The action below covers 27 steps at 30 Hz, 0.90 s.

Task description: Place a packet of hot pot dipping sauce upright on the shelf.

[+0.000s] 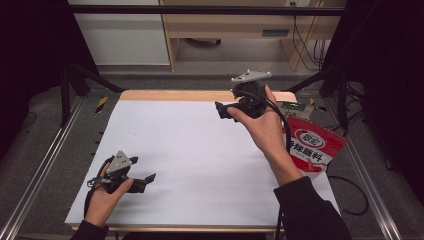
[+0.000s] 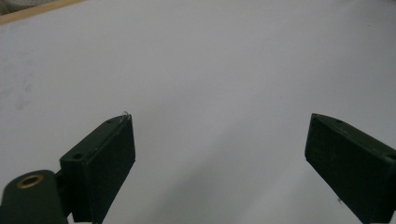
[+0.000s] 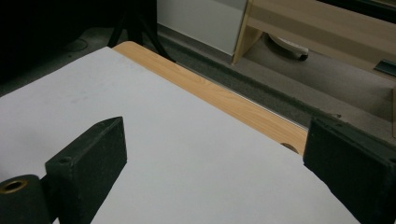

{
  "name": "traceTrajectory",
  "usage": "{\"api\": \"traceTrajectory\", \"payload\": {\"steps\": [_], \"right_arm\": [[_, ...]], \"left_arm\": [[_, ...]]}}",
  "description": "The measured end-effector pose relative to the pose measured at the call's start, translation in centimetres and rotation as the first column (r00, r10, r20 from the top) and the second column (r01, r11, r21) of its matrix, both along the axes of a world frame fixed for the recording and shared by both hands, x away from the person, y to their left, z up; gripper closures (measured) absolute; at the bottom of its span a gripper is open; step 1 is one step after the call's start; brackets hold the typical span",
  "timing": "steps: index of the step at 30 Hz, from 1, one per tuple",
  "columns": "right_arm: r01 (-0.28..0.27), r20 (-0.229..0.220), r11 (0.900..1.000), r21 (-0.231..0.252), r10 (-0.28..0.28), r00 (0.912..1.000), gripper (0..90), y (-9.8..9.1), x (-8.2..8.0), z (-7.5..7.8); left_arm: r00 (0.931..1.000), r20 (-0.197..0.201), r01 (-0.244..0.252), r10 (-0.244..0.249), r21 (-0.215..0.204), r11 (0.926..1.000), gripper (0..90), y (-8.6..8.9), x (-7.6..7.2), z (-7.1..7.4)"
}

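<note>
The right claw [image 1: 222, 111] is held raised over the white paper-covered worktop [image 1: 190, 150] at one o'clock, jaws wide and empty. The left claw [image 1: 145, 181] rests low at seven o'clock, also wide. The red printed sauce pouch [image 1: 312, 145] lies at the right claw's four o'clock, well apart.

Wooden table [image 1: 200, 95] under a white sheet [image 1: 200, 160], red packet [image 1: 312, 145] at its right edge
</note>
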State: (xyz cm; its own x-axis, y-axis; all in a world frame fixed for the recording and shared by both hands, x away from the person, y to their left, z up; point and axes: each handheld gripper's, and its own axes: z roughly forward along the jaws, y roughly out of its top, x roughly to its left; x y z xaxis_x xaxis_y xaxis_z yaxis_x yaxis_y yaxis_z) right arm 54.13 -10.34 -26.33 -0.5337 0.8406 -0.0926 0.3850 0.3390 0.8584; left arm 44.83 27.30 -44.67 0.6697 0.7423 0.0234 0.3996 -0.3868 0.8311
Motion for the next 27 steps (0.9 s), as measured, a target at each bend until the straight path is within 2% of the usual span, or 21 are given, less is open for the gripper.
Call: {"api": "traceTrajectory", "payload": {"steps": [10,23,27], "right_arm": [[0.052,0.012,0.9977,0.044,-0.053,0.9985,6.6,0.6,0.3,-2.0],[0.108,0.002,0.9925,0.058,-0.108,0.9941,6.2,1.0,0.1,-4.3],[0.114,0.006,0.9924,0.047,-0.114,0.9935,6.3,1.0,-0.1,-5.1]], "left_arm": [[1.0,0.001,0.001,-0.001,0.001,1.0,8.4,0.0,0.0,0.0],[1.0,0.001,0.003,-0.003,0.002,1.0,8.4,0.0,0.0,0.0],[1.0,0.001,0.003,-0.003,0.001,1.0,8.4,0.0,0.0,0.0]]}}
